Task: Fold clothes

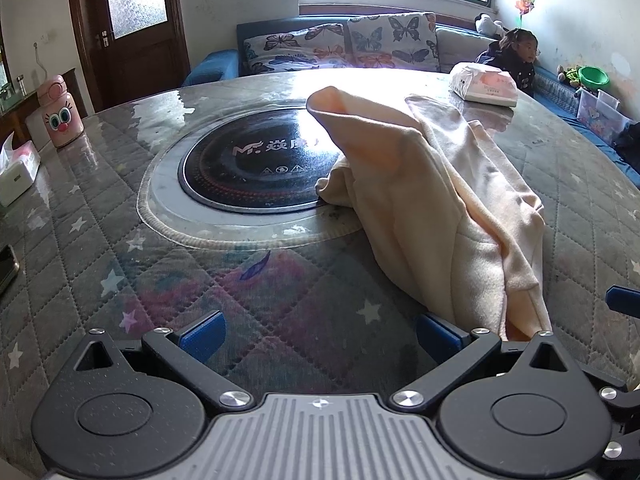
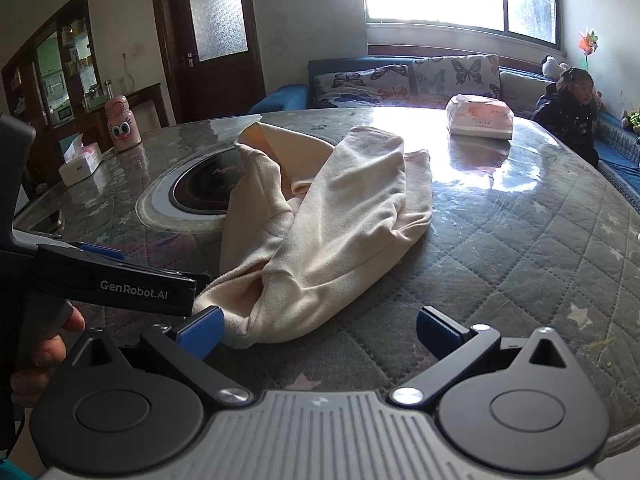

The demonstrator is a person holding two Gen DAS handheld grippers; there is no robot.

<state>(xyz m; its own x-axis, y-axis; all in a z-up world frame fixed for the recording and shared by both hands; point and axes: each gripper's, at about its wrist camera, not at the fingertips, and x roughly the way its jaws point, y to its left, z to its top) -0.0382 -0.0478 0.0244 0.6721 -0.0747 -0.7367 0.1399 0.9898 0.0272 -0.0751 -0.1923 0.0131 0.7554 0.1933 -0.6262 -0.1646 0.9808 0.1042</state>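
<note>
Cream fabric, a crumpled garment [image 1: 436, 204], lies heaped on the quilted worktop [image 1: 100, 216] in the left wrist view, partly over the round induction hob [image 1: 256, 164]; the left tongs [image 1: 318, 336] are spread wide, pinching nothing, their right pad just beside the hem. From the right wrist, the right tongs [image 2: 318, 330] are likewise spread, with the garment [image 2: 332, 224] touching their left pad and a tissue pack [image 2: 480, 116] beyond.

Garment [image 2: 328, 216] on table [image 2: 520, 240], right of hob [image 2: 200, 196], tissue pack [image 2: 480, 118] behind.
</note>
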